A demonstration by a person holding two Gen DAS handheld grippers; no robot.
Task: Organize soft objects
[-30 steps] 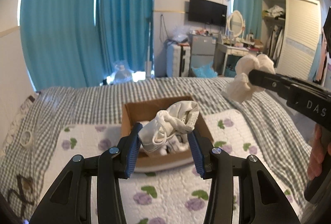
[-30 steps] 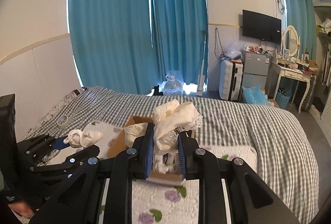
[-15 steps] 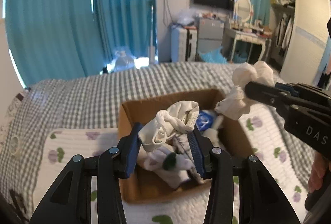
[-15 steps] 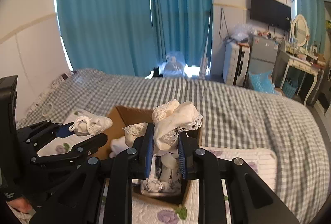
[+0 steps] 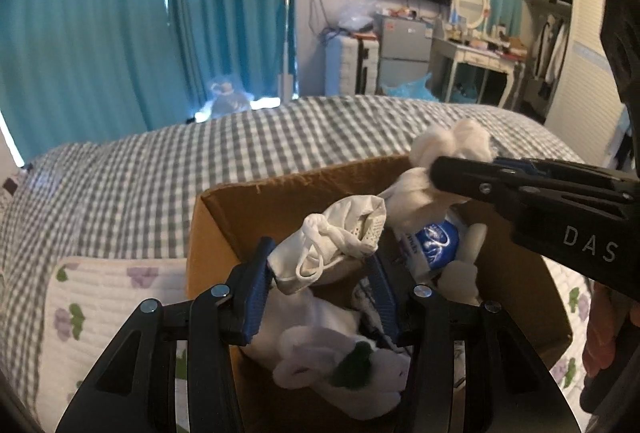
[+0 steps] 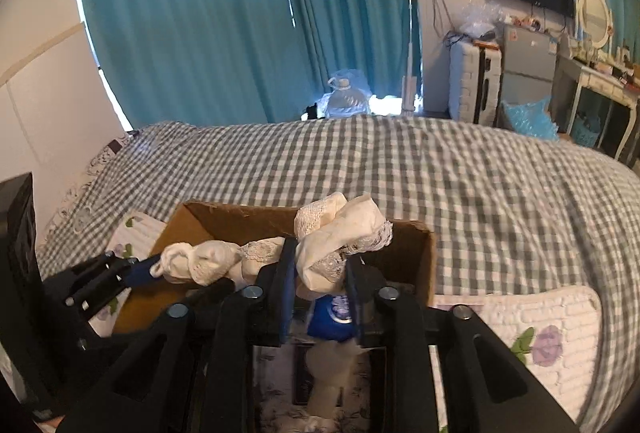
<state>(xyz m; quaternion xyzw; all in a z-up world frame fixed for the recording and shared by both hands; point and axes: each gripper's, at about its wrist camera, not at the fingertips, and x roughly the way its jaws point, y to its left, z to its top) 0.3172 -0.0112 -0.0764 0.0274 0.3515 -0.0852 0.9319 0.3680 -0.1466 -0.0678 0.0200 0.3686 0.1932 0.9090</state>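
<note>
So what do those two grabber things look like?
Both are black plastic with cut-out triangle holes and small silver screws. The left gripper has ridged blue pads lining its jaws. The right gripper has blue pads too, and white letters "DAS" on its side. No cables or sleeves show.

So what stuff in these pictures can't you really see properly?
- Brown cardboard box: its near wall is hidden behind the left gripper in the left wrist view.
- Blue-labelled white packet: print too blurred to read; the lacy cream cloth bundle and right gripper cover most of it in the right view.
- White plush toy low in the box: shape unclear, fingers overlap it.
</note>
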